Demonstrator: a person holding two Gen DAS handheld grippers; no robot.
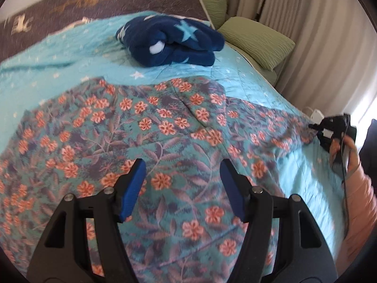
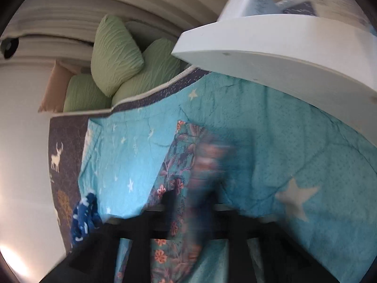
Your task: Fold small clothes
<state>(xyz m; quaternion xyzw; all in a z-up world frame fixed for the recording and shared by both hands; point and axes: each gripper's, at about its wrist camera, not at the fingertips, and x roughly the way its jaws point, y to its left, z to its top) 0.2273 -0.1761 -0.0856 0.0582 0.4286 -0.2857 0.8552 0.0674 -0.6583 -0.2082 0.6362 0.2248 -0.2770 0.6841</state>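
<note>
The floral garment (image 1: 150,146) lies spread over the turquoise quilt (image 1: 47,70) on the bed, filling the near part of it, with one sleeve stretched out to the bed's right edge. The left tool (image 1: 181,172) hangs just above the garment's middle with its blue pads (image 1: 133,188) spread apart and nothing between them, while the right tool (image 1: 314,127) is clenched on the tip of that sleeve at the right edge. A folded navy star blanket (image 1: 169,42) sits on the quilt beyond the garment, near green pillows (image 1: 256,40) at the far right corner.
</note>
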